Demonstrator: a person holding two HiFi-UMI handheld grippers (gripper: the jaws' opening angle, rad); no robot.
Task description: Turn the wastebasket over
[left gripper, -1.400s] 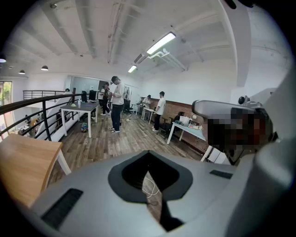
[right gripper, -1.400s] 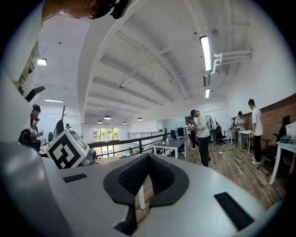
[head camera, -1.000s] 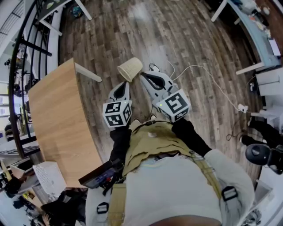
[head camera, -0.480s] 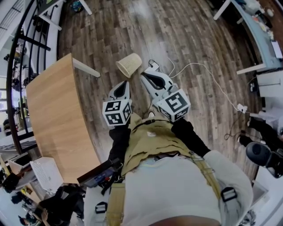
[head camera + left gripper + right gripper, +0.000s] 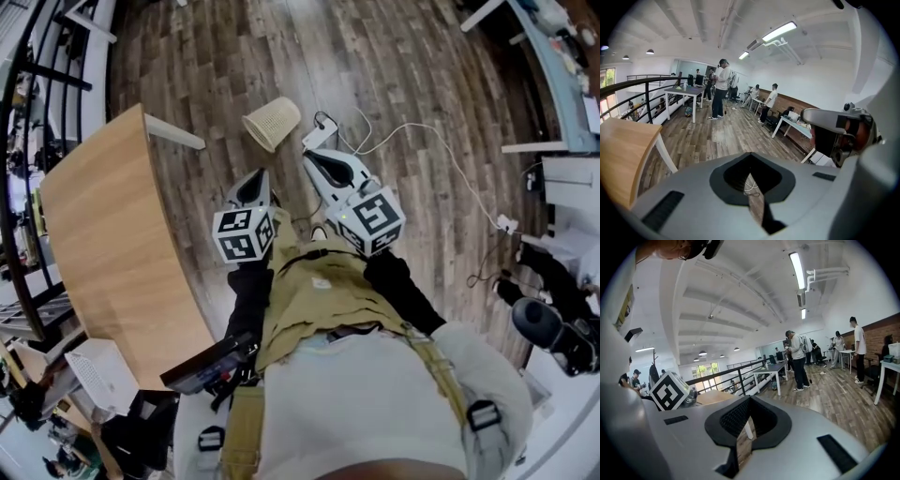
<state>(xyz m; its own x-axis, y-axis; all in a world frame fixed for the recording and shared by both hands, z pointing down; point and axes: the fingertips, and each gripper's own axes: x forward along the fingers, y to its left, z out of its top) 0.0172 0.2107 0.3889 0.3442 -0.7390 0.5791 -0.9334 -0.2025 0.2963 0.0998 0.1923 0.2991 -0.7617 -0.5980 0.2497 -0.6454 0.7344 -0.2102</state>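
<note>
wood plank floor (image 5: pixel 403 66), dark and streaky, fills most of the head view. next biggest is the light wooden bench (image 5: pixel 103 244) along the left side, with one white leg (image 5: pixel 174 133) poking out toward the middle. the person (image 5: pixel 337 375) holding the rig takes up the bottom of the shot, in a tan vest over a pale top, with dark sleeves reaching forward.

then the tongs. the left tongs (image 5: pixel 260 176) point up the picture from their marker cube (image 5: pixel 243 234). in the left gripper view the jaws are closed together, with just a thin sliver of floor showing through the slit and nothing between them. the right tongs (image 5: pixel 311 156) sit just beside them on the right, tip a bit further forward. they're closed too and holding nothing, going by the right gripper view.

the wastebasket (image 5: pixel 272 123) is cream and woven, and it's lying on its side on the floor. it's just ahead of both tips, roughly between the lines they point along. it's near both tips but touching neither. the bench leg is close on its left.

smallest bit is a thin white cable (image 5: pixel 441 159), which loops across the floor from beside the right tongs out toward the right edge.
</note>
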